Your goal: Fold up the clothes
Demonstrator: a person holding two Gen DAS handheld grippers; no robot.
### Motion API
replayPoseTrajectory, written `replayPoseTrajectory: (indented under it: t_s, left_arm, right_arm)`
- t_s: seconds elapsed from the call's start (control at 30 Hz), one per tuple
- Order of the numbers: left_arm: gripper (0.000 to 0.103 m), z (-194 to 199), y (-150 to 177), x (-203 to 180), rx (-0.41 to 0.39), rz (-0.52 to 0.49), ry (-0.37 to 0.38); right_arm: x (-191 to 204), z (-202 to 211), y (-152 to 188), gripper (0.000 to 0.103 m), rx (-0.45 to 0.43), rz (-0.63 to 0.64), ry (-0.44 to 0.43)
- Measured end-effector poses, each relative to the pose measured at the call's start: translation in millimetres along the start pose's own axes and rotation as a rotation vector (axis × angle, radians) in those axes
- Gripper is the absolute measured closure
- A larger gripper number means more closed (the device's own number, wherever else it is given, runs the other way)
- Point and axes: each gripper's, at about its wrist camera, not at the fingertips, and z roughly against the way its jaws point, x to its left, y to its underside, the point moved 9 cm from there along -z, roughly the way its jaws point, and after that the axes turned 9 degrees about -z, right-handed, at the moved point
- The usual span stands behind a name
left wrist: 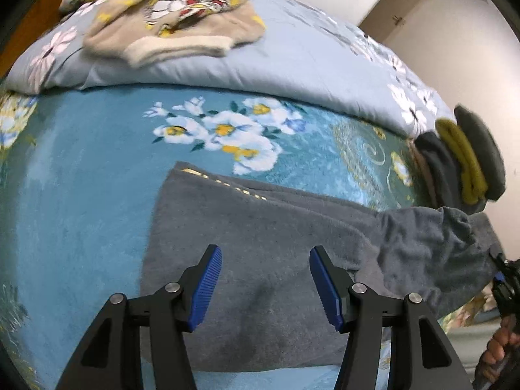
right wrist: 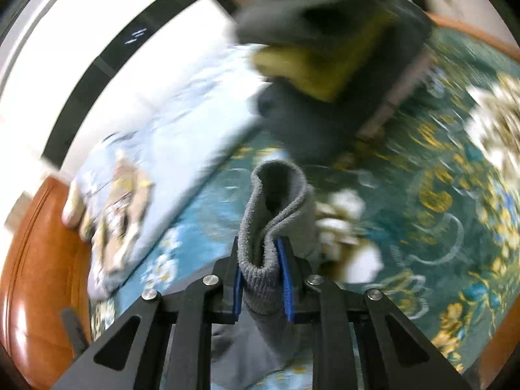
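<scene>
Grey fleece garment (left wrist: 260, 260) spread flat on teal floral bed blanket (left wrist: 81, 178). Left gripper (left wrist: 266, 287) hangs over it, blue pads apart, nothing between. Right gripper (right wrist: 262, 287) clamped on garment's ribbed grey cuff (right wrist: 269, 214). Folded dark grey and mustard clothes stack (left wrist: 461, 159) at 3 o'clock in left view; beige patterned sweater (left wrist: 175, 19) at 11.

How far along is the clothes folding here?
Done: a folded stack of grey and yellow garments sits at the bed's edge. In hand: the right gripper pinches the grey garment's cuff; the left gripper is open above it. Left: the beige patterned top.
</scene>
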Motion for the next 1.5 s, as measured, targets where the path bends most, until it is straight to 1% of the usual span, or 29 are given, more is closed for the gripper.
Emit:
replayPoseTrajectory:
  t_s: [0.07,0.13,0.17,0.23,0.27,0.3,0.37,0.47,0.5,0.53,0.57,0.6,0.63,0.7,0.77,0.83,0.87,0.9,0.93,0.97,1.07,1.13,1.17,1.23,1.27,1.3,1.33,1.37,1.5]
  left_arm:
    - [0.043,6.0,-2.7,9.5,-0.016,0.029,0.016]
    - [0.043,11.9,-4.4,20.2,-0.038,0.063,0.03]
    - [0.043,14.4,-3.7,26.5,-0.046,0.076,0.028]
    - [0.043,17.4,3.3,39.5,-0.048,0.102,0.024]
    - [0.043,18.8,8.4,46.6,-0.048,0.119,0.026]
    - [0.043,20.3,13.7,53.7,-0.048,0.14,0.034]
    - [0.042,23.0,22.2,66.2,-0.047,0.177,0.053]
    - [0.042,27.3,33.0,79.9,-0.046,0.222,0.105]
    - [0.042,27.8,35.7,82.2,-0.042,0.23,0.124]
    - [0.042,27.8,37.9,83.4,-0.038,0.235,0.139]
    - [0.042,27.4,39.7,83.5,-0.033,0.238,0.155]
    - [0.042,25.7,41.1,81.2,-0.025,0.24,0.175]
    - [0.042,23.1,42.5,77.7,-0.013,0.244,0.201]
    - [0.042,16.9,44.3,67.6,0.011,0.247,0.255]
    - [0.042,11.4,44.0,53.8,0.026,0.219,0.286]
    - [0.042,6.9,43.5,37.6,0.032,0.154,0.276]
    - [0.042,5.3,43.7,29.6,0.032,0.112,0.264]
    - [0.037,0.8,44.3,19.3,0.045,0.056,0.254]
    - [0.034,-7.1,46.1,9.6,0.074,0.006,0.245]
    - [0.034,-15.0,49.3,4.2,0.103,-0.015,0.238]
    - [0.034,-34.4,58.0,-7.1,0.168,-0.019,0.235]
    - [0.036,-35.5,60.1,-11.2,0.169,0.009,0.251]
    - [0.036,-34.2,59.5,-12.0,0.159,0.018,0.246]
    - [0.047,-30.4,56.4,-13.2,0.133,0.012,0.221]
    - [0.067,-28.5,55.0,-13.7,0.122,0.002,0.205]
    - [0.081,-25.9,52.7,-14.6,0.111,-0.01,0.192]
    - [0.083,-22.7,48.9,-16.6,0.098,-0.018,0.189]
    - [0.088,-17.9,44.6,-18.6,0.083,-0.022,0.193]
    - [0.091,14.7,19.7,-29.4,-0.012,-0.045,0.253]
  right_arm:
    - [47.7,2.6,9.9,0.083,0.003,0.093,-0.047]
    - [92.6,0.2,23.6,0.083,0.022,0.155,-0.101]
    - [118.6,-3.4,34.1,0.083,0.049,0.168,-0.146]
    - [158.8,-22.5,61.0,0.083,0.109,0.231,-0.188]
    - [178.5,-31.8,74.7,0.083,0.139,0.262,-0.208]
    - [192.7,-37.8,95.5,0.083,0.175,0.298,-0.205]
    - [210.1,-67.3,145.3,0.083,0.266,0.396,-0.166]
    - [207.9,-105.7,211.2,0.083,0.409,0.48,-0.099]
    - [201.4,-113.9,226.6,0.08,0.437,0.501,-0.075]
    - [197.3,-118.7,240.4,0.076,0.464,0.516,-0.058]
    - [193.4,-121.7,252.2,0.076,0.498,0.513,-0.059]
    - [192.2,-120.6,258.2,0.072,0.525,0.503,-0.072]
    - [188.8,-122.2,260.9,0.062,0.539,0.5,-0.084]
    - [188.6,-111.8,255.8,0.055,0.518,0.519,-0.098]
    - [185.0,-102.6,242.8,0.054,0.482,0.505,-0.113]
    - [171.0,-93.9,220.5,0.05,0.439,0.435,-0.102]
    - [163.8,-89.4,209.3,0.049,0.418,0.4,-0.097]
    - [151.7,-85.3,199.7,0.049,0.401,0.358,-0.085]
    - [139.5,-81.2,190.1,0.049,0.384,0.315,-0.074]
    - [125.5,-79.3,181.6,0.049,0.37,0.268,-0.06]
    - [85.4,-72.3,161.5,0.049,0.334,0.127,-0.032]
    - [73.6,-66.7,156.7,0.049,0.325,0.088,-0.028]
    - [66.4,-65.2,154.7,0.048,0.321,0.07,-0.022]
    - [59.3,-62.2,152.0,0.044,0.315,0.045,-0.013]
    - [55.5,-62.8,151.2,0.044,0.315,0.025,-0.013]
    - [51.8,-63.3,150.4,0.044,0.315,0.004,-0.012]
    - [49.2,-63.4,149.9,0.044,0.316,-0.007,-0.01]
    - [46.8,-63.5,149.4,0.044,0.317,-0.018,-0.009]
    - [46.5,-59.3,143.7,0.044,0.307,-0.029,-0.02]
